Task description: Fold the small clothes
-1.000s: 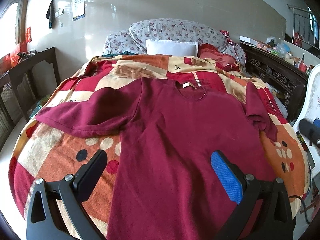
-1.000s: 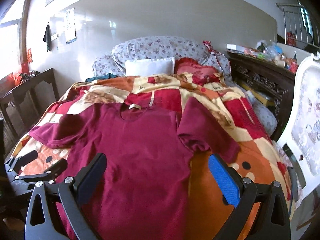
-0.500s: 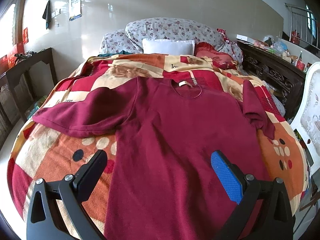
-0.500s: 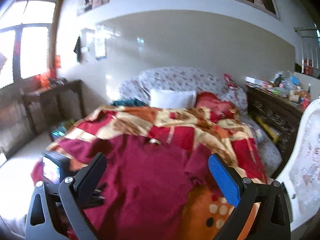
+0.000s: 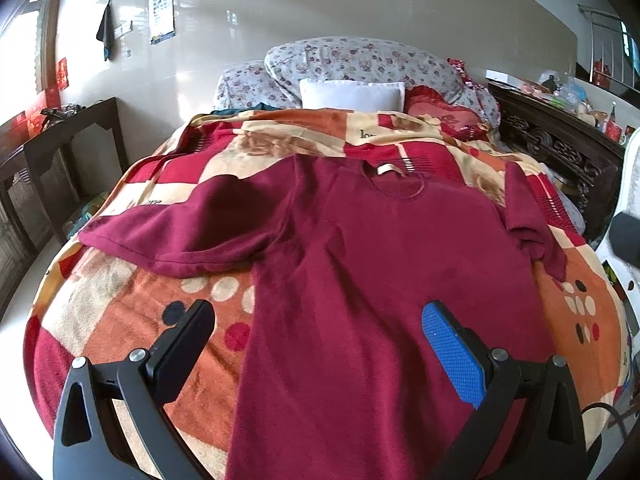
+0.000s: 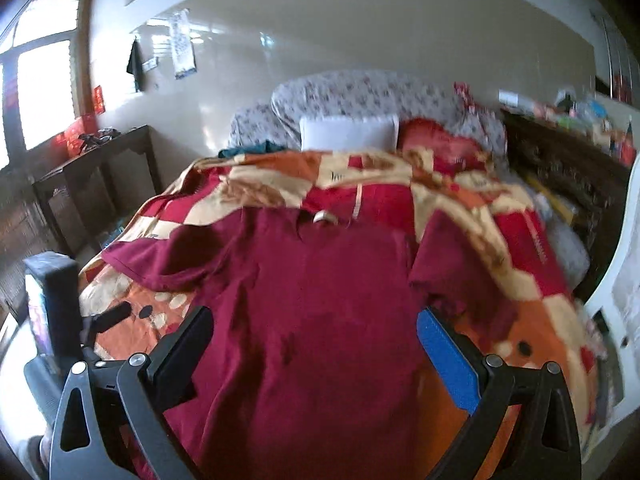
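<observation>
Maroon T-shirt (image 5: pixel 360 264), one only, spread flat and face up on patterned blanket (image 5: pixel 120 308) covering bed, collar toward pillows, both short sleeves out to the sides; pale neck label (image 5: pixel 386 169) at collar, too small to read; left sleeve smooth, right sleeve rumpled near blanket edge. Left gripper (image 5: pixel 318 340) held above lower part of shirt, jaws spread wide, nothing between them; right gripper (image 6: pixel 314 344) likewise spread and empty over shirt, that view blurred. Beyond shirt: one white pillow (image 5: pixel 352 94), one red cushion (image 5: pixel 440 114), flowered bedding (image 5: pixel 360 58) heaped against wall. Dark side table (image 5: pixel 68 136) left of bed; carved dark cabinet (image 5: pixel 560 148) on right, cluttered on top. Eye-test chart (image 5: pixel 162 10) hanging on wall, rows of E shapes; partial letters "lo" on blanket near cushion.
</observation>
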